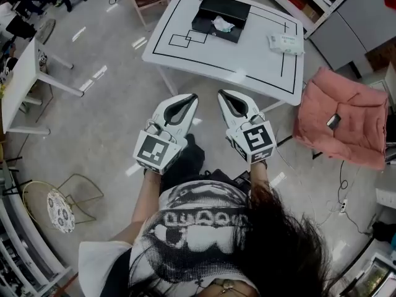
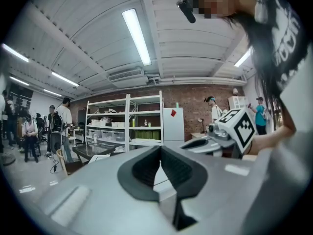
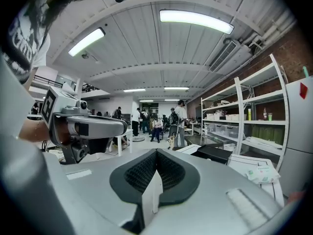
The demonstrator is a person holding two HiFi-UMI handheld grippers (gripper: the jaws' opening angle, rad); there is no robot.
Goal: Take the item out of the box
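The left gripper point(image 1: 193, 97) and right gripper point(image 1: 221, 93) are side by side, both pointing ahead. The left gripper is clenched on nothing. Its fingers point(image 2: 142, 168) meet at the tips, and only a thin slit shows between the pads. The right gripper is clenched too and empty, with its fingers point(image 3: 172, 173) joined at the tip.

Off to the right of the right fingers lies a pink cloth point(image 1: 343, 119). Just ahead of both pairs of fingertips is the near edge of a white table point(image 1: 247, 57) marked with black lines. Farther ahead, well apart from the fingers and roughly in line with the gap between the grippers, a black box point(image 1: 206, 25) sits open on the table. The item point(image 1: 223, 24), white and crumpled, lies inside it. A packet point(image 1: 286, 43) lies on the table ahead and to the right of the right fingers.
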